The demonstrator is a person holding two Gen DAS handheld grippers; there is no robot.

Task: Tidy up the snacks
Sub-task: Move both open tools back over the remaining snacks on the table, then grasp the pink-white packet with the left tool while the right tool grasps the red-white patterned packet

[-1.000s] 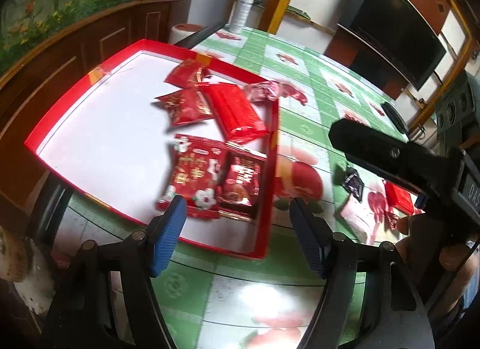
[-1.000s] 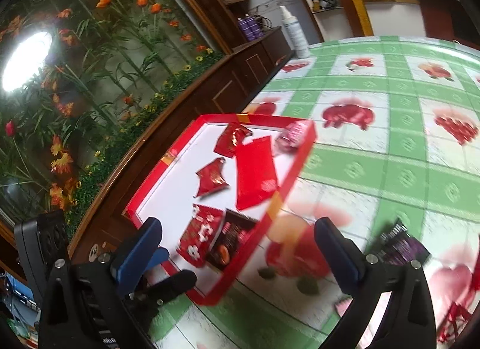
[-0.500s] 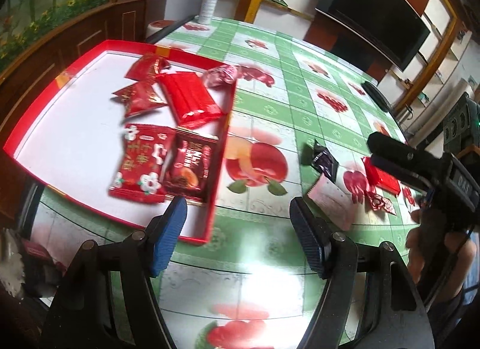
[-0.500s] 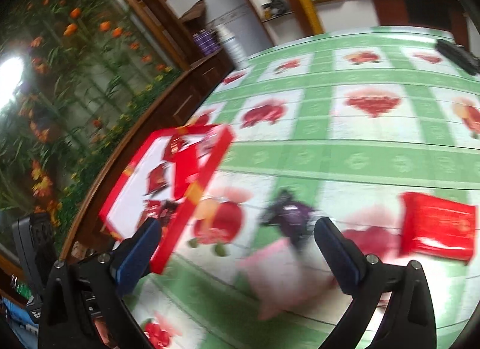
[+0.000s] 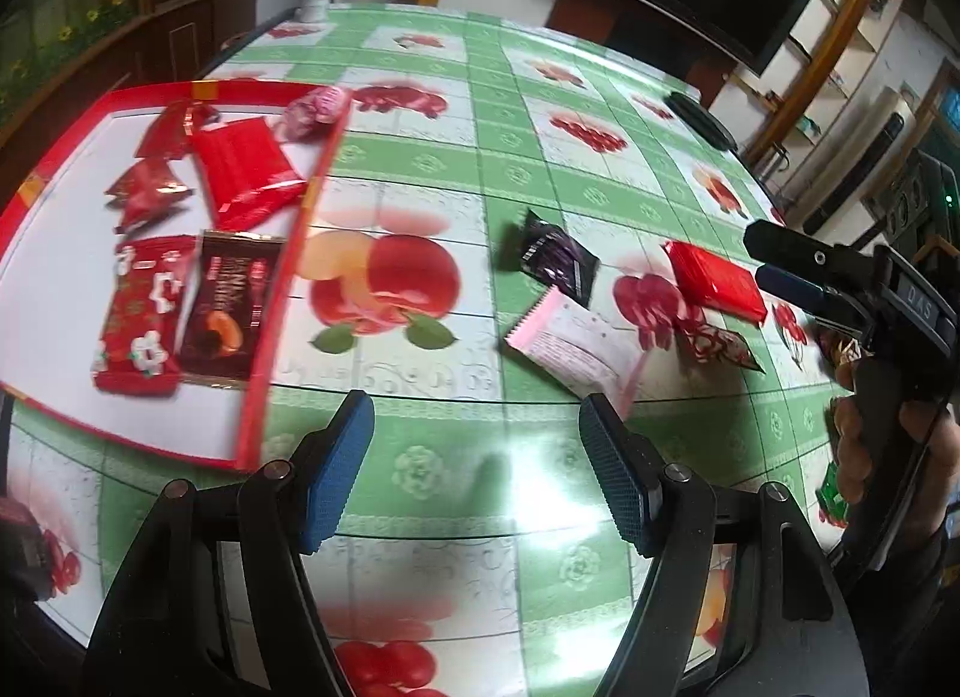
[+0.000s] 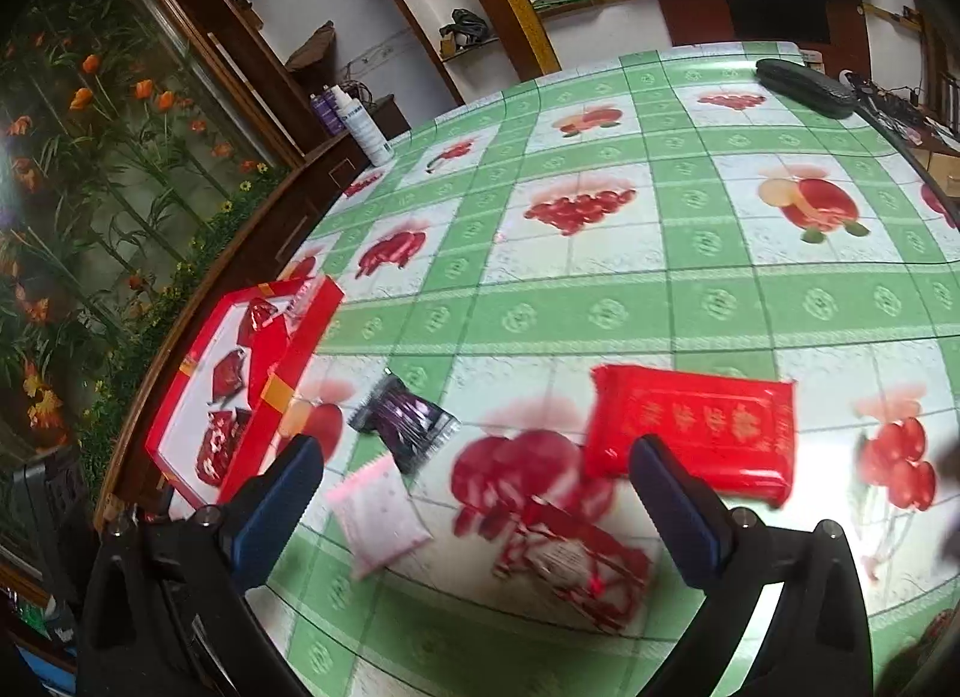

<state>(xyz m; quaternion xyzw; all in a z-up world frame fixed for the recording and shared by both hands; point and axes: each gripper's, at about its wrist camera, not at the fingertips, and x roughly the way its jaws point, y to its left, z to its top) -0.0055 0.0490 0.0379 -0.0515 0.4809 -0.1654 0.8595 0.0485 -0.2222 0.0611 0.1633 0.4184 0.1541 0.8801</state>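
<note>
both grippers are held spread and empty: left gripper [image 5: 474, 457] above bare tablecloth, right gripper [image 6: 474, 493] over loose snack packets [image 6: 690, 433], seemingly for the red tray [image 5: 282, 301].

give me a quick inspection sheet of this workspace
surface: table under a green checked fruit-print cloth
job's things: red tray holds several snack packs; still loose on the cloth are a dark purple packet, pink packet, red flat pack and red-and-white wrapper
clutter: white bottle, black case
grippers: left gripper open, empty; right gripper open, empty, over the loose packs
cables: nothing seen on the table
surroundings: wooden cabinet, shelves, flower mural
</note>
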